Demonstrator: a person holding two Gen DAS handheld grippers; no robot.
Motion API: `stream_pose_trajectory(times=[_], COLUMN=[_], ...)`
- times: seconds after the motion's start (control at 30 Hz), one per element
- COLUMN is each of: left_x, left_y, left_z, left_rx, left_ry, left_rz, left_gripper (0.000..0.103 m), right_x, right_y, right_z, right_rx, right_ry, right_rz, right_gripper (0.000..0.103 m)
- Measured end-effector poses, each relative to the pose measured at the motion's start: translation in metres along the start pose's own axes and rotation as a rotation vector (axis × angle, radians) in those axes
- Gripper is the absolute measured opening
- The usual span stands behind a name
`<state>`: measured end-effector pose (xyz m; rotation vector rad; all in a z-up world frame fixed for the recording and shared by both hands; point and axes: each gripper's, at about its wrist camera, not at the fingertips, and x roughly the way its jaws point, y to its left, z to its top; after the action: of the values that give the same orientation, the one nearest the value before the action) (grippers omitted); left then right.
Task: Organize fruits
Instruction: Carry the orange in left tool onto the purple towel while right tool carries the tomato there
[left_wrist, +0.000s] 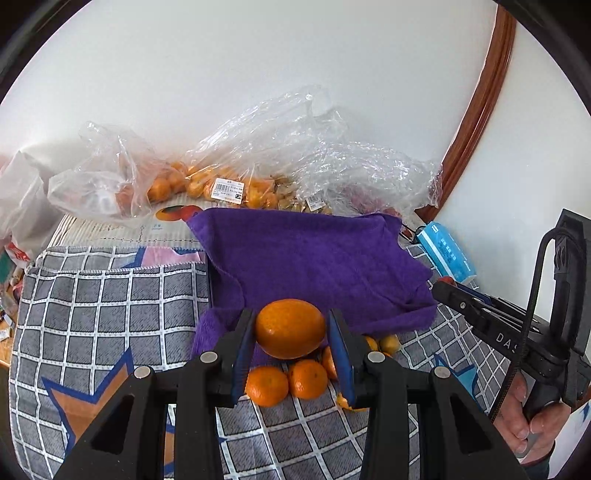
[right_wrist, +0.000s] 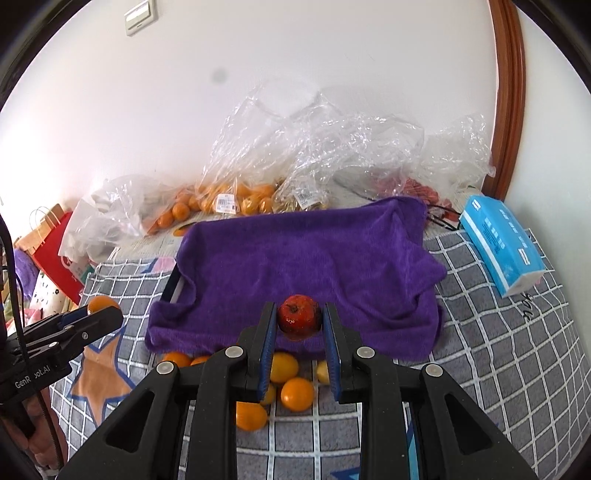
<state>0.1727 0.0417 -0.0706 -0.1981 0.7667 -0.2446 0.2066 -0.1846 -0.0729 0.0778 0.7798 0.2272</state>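
Note:
My left gripper (left_wrist: 291, 328) is shut on a large orange (left_wrist: 290, 328) and holds it above the near edge of a purple towel (left_wrist: 314, 258) that drapes a tray. My right gripper (right_wrist: 300, 320) is shut on a small red fruit (right_wrist: 299, 314) over the towel's (right_wrist: 303, 258) near edge. Several loose oranges (left_wrist: 280, 384) lie on the grey checked cloth below both grippers; they also show in the right wrist view (right_wrist: 295, 393). The left gripper appears at the left of the right wrist view, its held orange (right_wrist: 101, 302) peeking out.
Clear plastic bags of oranges (left_wrist: 207, 184) and other fruit (right_wrist: 413, 188) lie against the white wall behind the towel. A blue tissue pack (right_wrist: 502, 243) lies at right. A red paper bag (right_wrist: 55, 251) stands at left. A brown door frame (right_wrist: 509, 92) rises at right.

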Motion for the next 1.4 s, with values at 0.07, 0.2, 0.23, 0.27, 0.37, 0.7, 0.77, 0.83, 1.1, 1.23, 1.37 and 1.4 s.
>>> stream_pose_trajectory(times=[0.07, 0.2, 0.23, 0.27, 0.37, 0.7, 0.77, 0.83, 1.1, 1.23, 1.37, 1.4], left_x=[0.004, 0.01, 0.012, 0.014, 0.02, 0.045, 0.05, 0.056, 0.077, 0.089, 0.103, 0.106], left_y=[0.001, 0.001, 0.001, 0.002, 0.004, 0.01, 0.011, 0.012, 0.015, 0.016, 0.015, 0.015], left_z=[0.004, 0.01, 0.012, 0.014, 0.018, 0.032, 0.034, 0.037, 0.043, 0.045, 0.044, 0.044], left_rx=[0.0, 0.008, 0.012, 0.014, 0.013, 0.009, 0.007, 0.006, 0.001, -0.009, -0.004, -0.001], left_ry=[0.002, -0.001, -0.002, -0.003, 0.0, 0.02, 0.025, 0.03, 0.051, 0.068, 0.088, 0.092], left_rz=[-0.001, 0.004, 0.007, 0.007, 0.006, 0.009, 0.008, 0.01, 0.019, 0.019, 0.023, 0.022], left_gripper=[0.036, 0.036, 0.036, 0.036, 0.036, 0.036, 0.036, 0.036, 0.036, 0.037, 0.036, 0.036], right_x=[0.003, 0.01, 0.013, 0.014, 0.021, 0.042, 0.047, 0.052, 0.074, 0.086, 0.099, 0.103], right_y=[0.0, -0.001, -0.002, -0.002, -0.003, -0.007, -0.008, -0.009, -0.016, -0.018, -0.024, -0.025], right_z=[0.003, 0.01, 0.011, 0.012, 0.016, 0.026, 0.027, 0.028, 0.031, 0.03, 0.029, 0.028], right_rx=[0.001, 0.004, 0.005, 0.006, 0.006, 0.014, 0.013, 0.014, 0.025, 0.015, 0.017, 0.02], right_ry=[0.0, 0.001, 0.001, 0.001, 0.004, 0.007, 0.008, 0.012, 0.025, 0.036, 0.049, 0.055], right_rz=[-0.001, -0.003, -0.003, -0.003, -0.005, 0.007, 0.005, 0.003, 0.009, -0.001, -0.002, -0.003], right_gripper=[0.025, 0.025, 0.025, 0.025, 0.024, 0.025, 0.025, 0.025, 0.024, 0.024, 0.025, 0.025])
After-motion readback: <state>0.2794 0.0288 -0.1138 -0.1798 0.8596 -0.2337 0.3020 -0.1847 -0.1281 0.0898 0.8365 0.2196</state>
